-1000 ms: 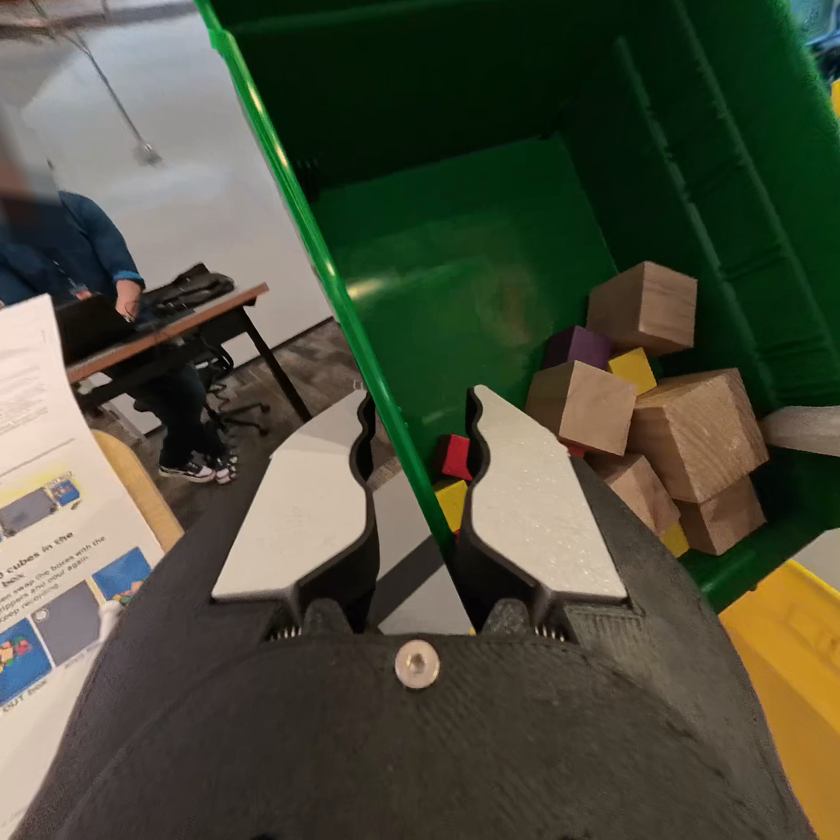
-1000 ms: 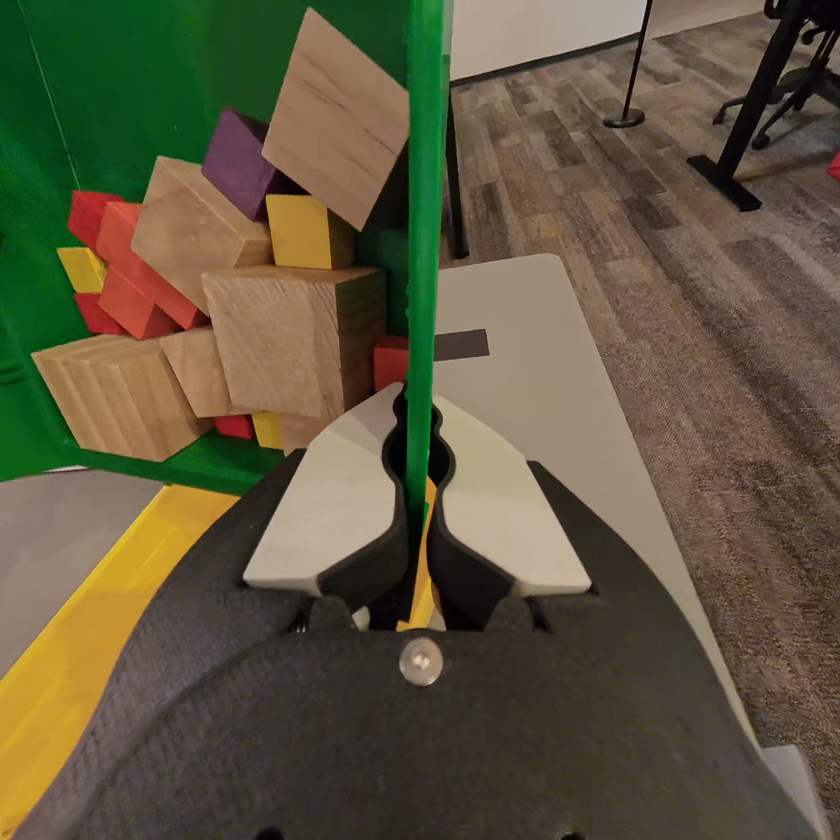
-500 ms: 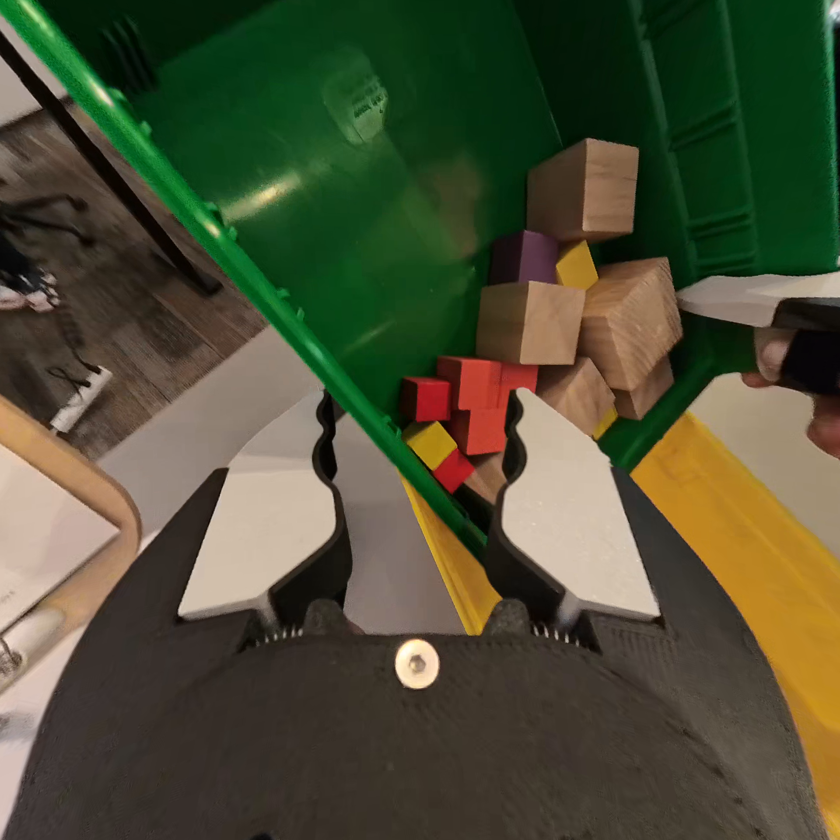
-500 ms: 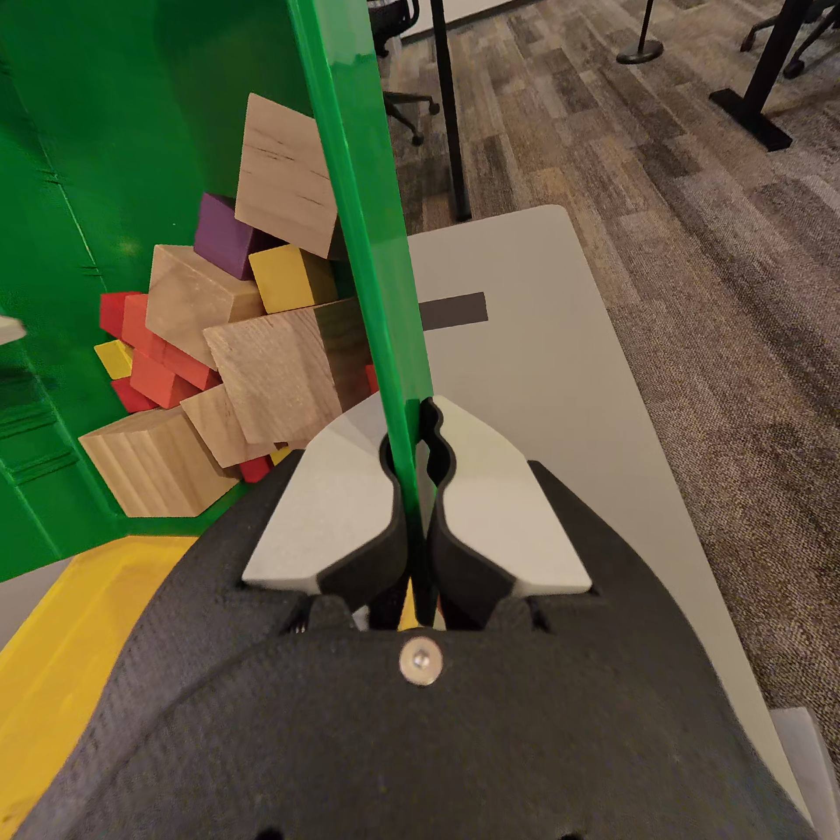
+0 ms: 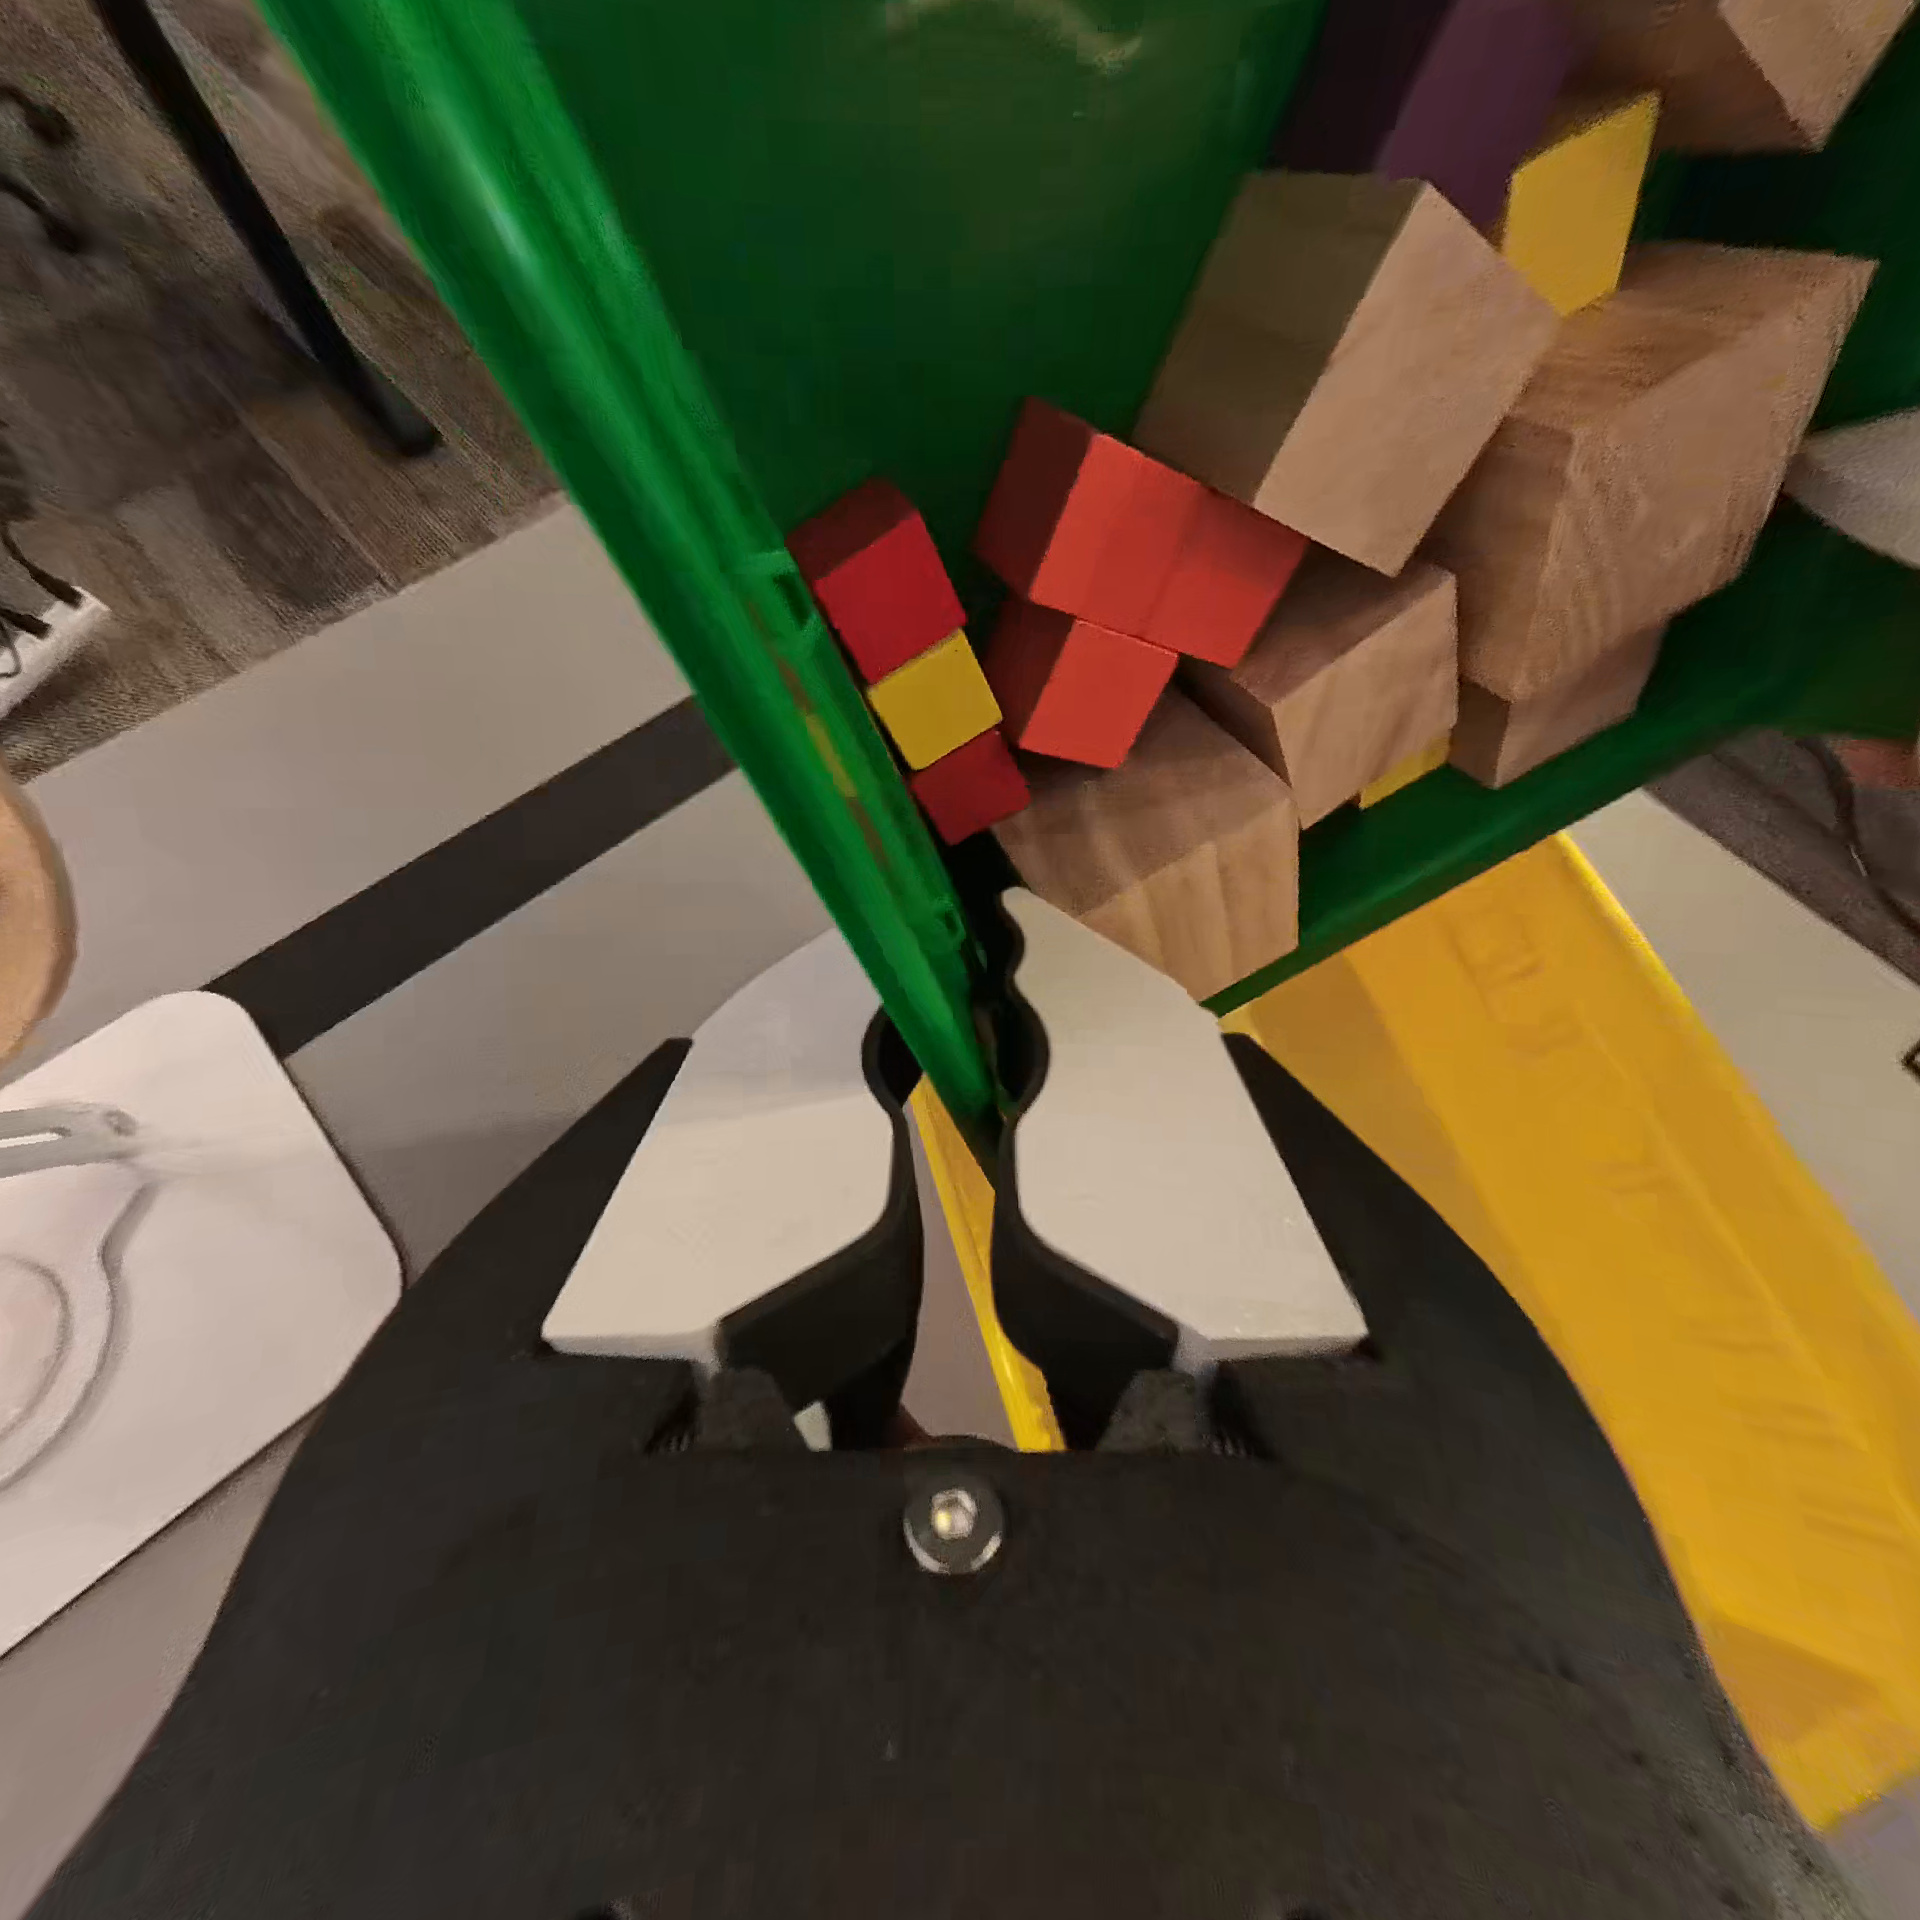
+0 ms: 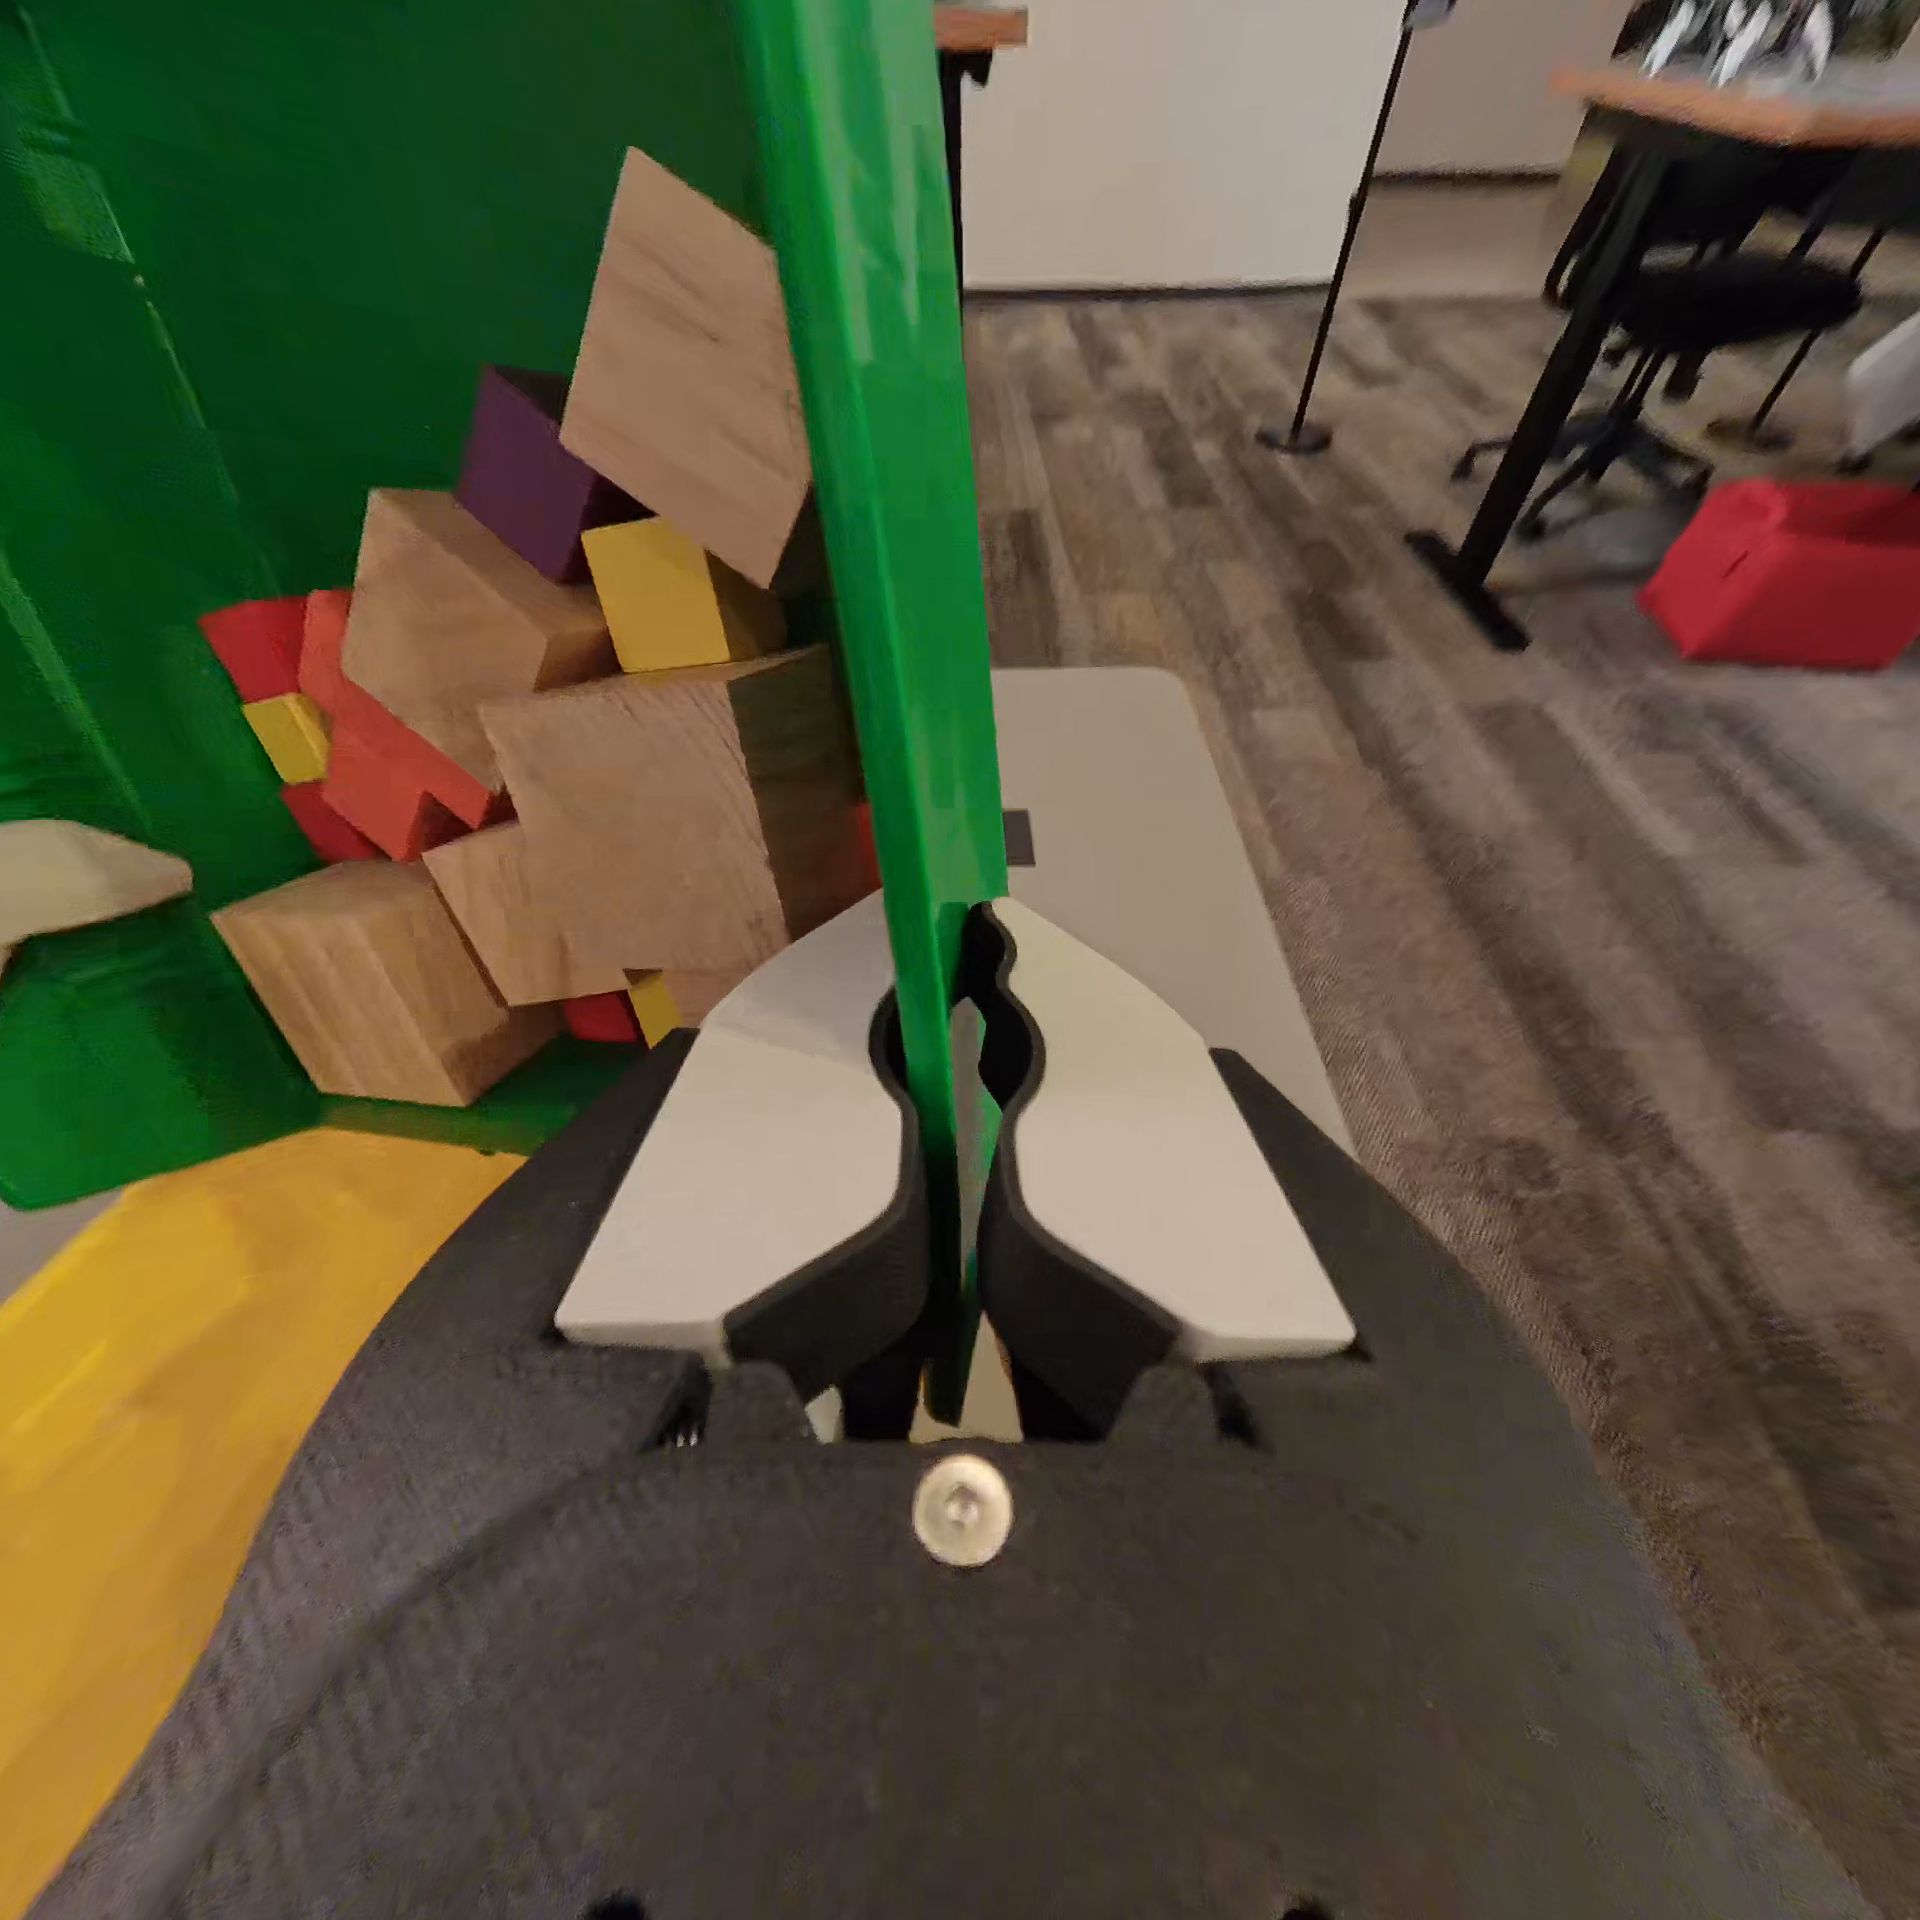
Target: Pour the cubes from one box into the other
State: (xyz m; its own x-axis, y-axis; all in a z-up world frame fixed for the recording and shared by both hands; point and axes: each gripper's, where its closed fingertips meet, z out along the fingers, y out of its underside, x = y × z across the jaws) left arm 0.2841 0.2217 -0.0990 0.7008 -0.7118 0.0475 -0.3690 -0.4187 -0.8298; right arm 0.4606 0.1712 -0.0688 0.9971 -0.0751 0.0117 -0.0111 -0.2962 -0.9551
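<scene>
The green box is lifted and tilted over the yellow box. Several wooden cubes, red cubes, small yellow cubes and a purple cube are piled against its low side. My left gripper is shut on the green box's rim, the thin wall pinched between its pads. My right gripper is shut on the opposite wall. The cube pile lies just left of that wall, above the yellow box. The right gripper's fingertip also shows in the left wrist view.
A grey table with a black tape strip lies under the boxes. A white sheet sits at the left. Beyond the table's end are wood floor, desk legs, a pole stand and a red box.
My left gripper opened wide, slid along the rim, then shut on the green box's wall. The box has tipped further and the cubes slid toward the low side. My right gripper kept its hold.
</scene>
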